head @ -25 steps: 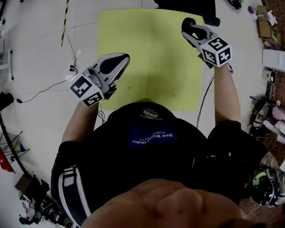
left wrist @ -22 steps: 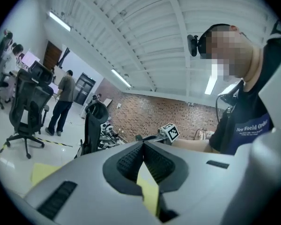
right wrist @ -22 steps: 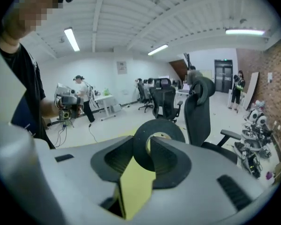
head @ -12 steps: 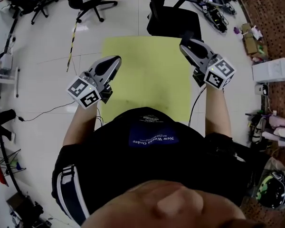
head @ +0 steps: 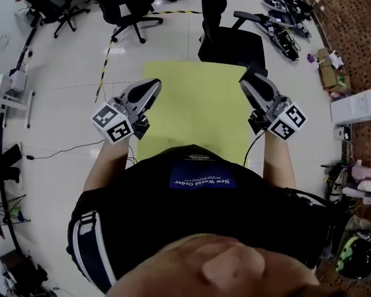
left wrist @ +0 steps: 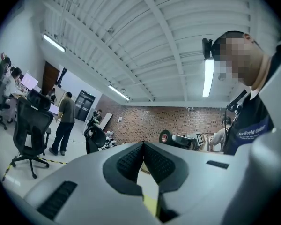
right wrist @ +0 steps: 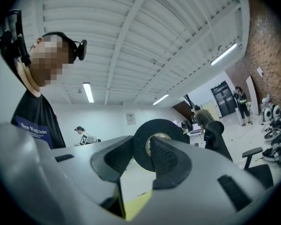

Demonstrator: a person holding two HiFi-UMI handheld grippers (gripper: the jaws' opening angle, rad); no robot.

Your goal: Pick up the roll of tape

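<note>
A black roll of tape [right wrist: 160,126] stands on edge between the jaws of my right gripper [right wrist: 143,154], which is shut on its ring wall. In the head view that gripper [head: 252,82] is held up in the air over the right edge of a yellow mat [head: 195,107]. The left gripper view shows the tape [left wrist: 166,136] small and far off, at the tip of the other gripper. My left gripper [head: 152,88] hovers over the mat's left edge. Its jaws [left wrist: 143,146] are shut tip to tip with nothing between them. Both gripper cameras point up toward the ceiling.
A black office chair [head: 230,41] stands just beyond the mat, with more chairs [head: 120,5] at the far left. Boxes and clutter [head: 354,107] line the right side, by a brick wall. A cable [head: 55,150] runs across the white floor on the left. People stand far off.
Both grippers have tilted upward, so their cameras now see more ceiling. The right gripper came back toward the body, still holding the tape. The head view has shifted forward.
</note>
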